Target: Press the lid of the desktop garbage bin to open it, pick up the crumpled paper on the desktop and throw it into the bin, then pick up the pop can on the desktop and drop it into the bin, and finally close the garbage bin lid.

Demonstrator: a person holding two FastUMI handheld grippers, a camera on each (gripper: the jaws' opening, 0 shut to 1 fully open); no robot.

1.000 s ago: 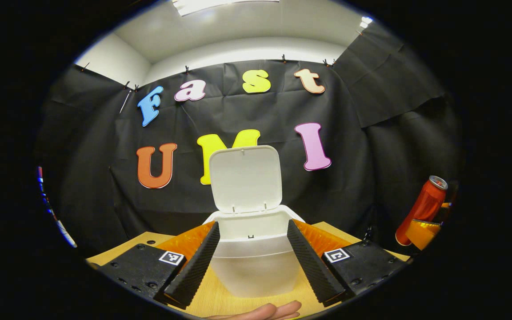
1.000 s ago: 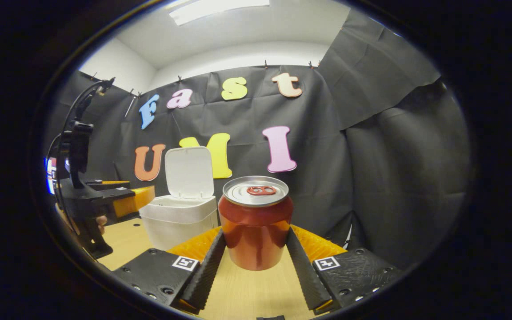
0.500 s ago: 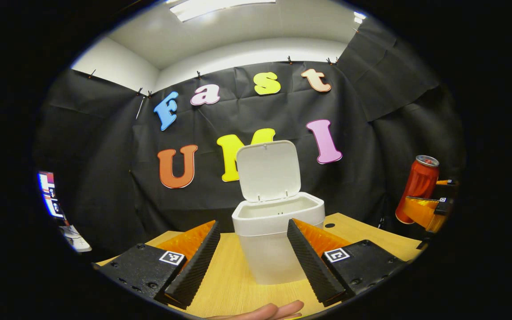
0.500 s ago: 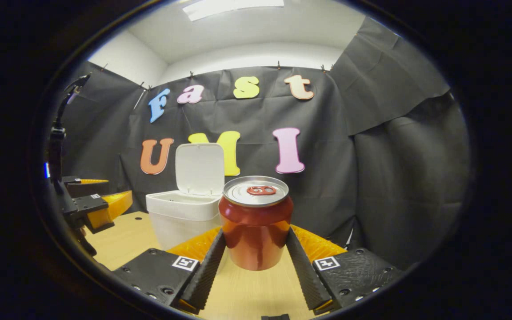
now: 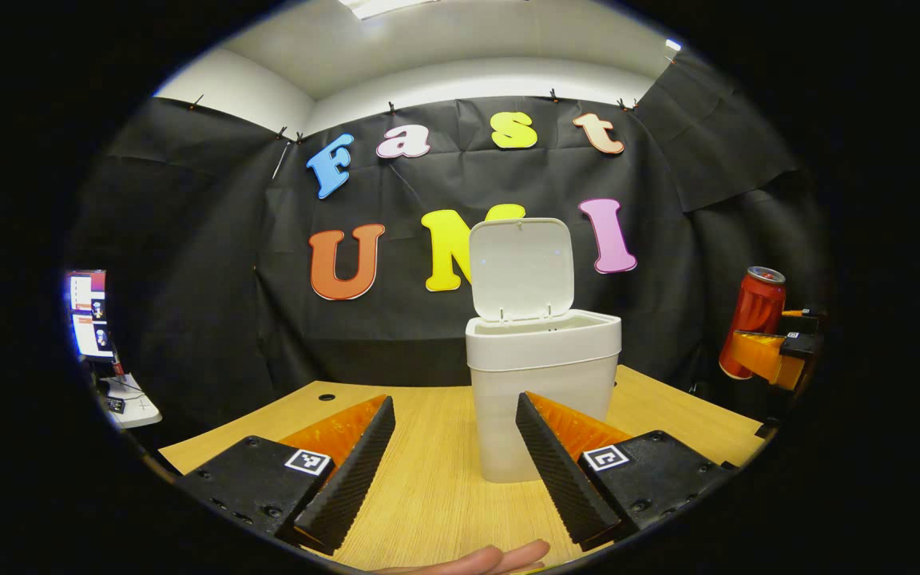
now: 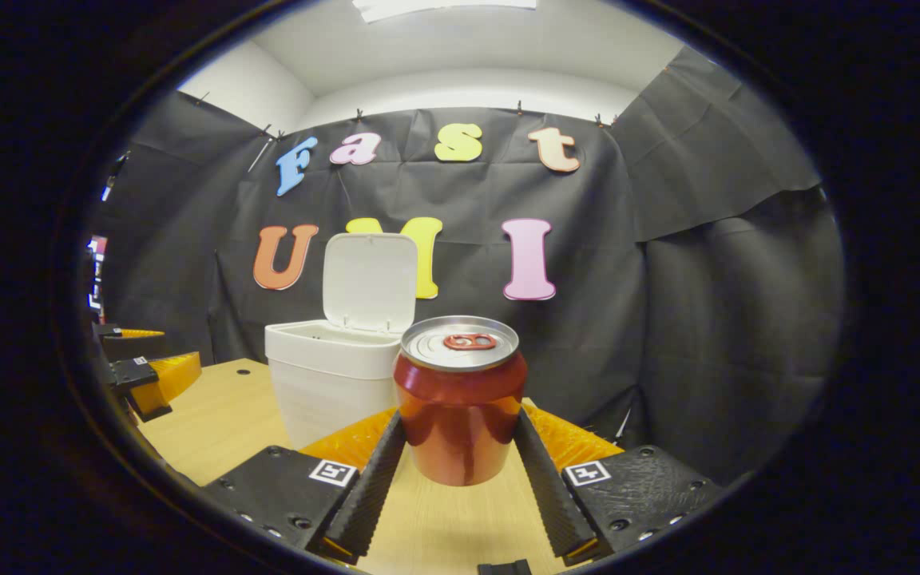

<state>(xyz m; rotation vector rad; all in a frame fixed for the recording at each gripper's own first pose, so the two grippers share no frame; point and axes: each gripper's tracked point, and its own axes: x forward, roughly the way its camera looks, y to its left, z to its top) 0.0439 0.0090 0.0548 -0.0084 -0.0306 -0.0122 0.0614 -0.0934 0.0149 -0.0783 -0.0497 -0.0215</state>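
A light wood-grain counter (image 5: 428, 479) spans the lower part of both views, with a small dark round hole (image 5: 327, 397) near its far left edge. Black cloth (image 5: 188, 263) hangs behind it, clipped along the top under a white wall and ceiling — a bright ceiling light (image 6: 444, 6) glows overhead. At the far left stands a lit screen (image 5: 89, 313), its content too small to make out.

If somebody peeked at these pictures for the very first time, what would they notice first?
Probably the shiny red pop can, right up close in the right gripper view, squeezed upright between the right gripper fingers above the wooden table. Next, the white garbage bin in the middle of the table, its lid standing wide open. The left gripper is open in front of it, holding nothing.
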